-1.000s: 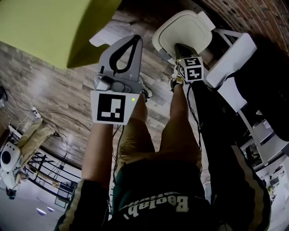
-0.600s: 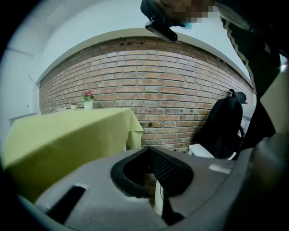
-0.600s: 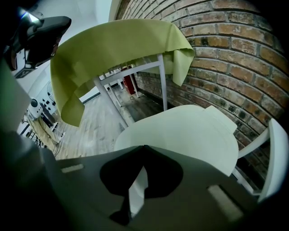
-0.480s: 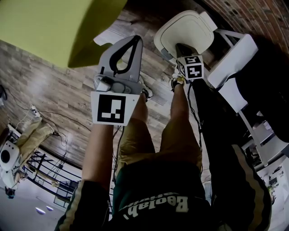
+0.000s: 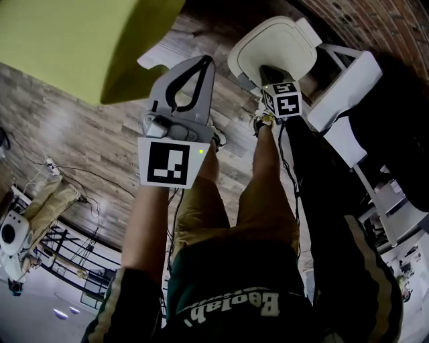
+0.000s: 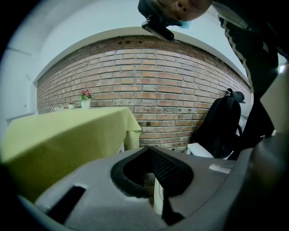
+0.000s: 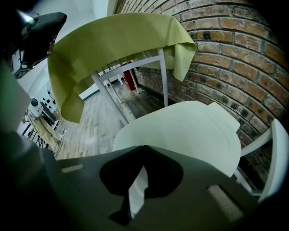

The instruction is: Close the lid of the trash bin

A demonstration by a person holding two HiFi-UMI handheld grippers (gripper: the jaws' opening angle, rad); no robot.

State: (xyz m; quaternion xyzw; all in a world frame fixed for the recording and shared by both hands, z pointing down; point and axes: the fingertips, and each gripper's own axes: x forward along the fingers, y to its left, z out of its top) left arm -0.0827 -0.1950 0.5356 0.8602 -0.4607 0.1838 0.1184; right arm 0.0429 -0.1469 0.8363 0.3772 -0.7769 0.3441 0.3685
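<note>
— What do we see nearest?
— Our legs fill the lower middle of the head view, and the feet are mostly hidden behind the two tools. The left gripper hangs left of centre above the wood floor. In its own view the jaws meet at the tips with nothing between them. A pale sliver shows through the slot below, and we cannot make out what it is.

— And the other one?
— The right gripper sits at upper centre, its tip over the near edge of the white lid. Its jaws are also pressed together and empty. We cannot tell whether the tip touches the lid.

— Where is the trash bin itself?
— Under that lid, so we see none of its body. The lid is down, top face up, at the upper right of the head view. It also fills the middle of the right gripper view.

— Farther back?
— A yellow-green tablecloth is cut off at upper left. Behind it is the brick wall. A black backpack sits on a white chair, partly hidden by the gripper housing.
</note>
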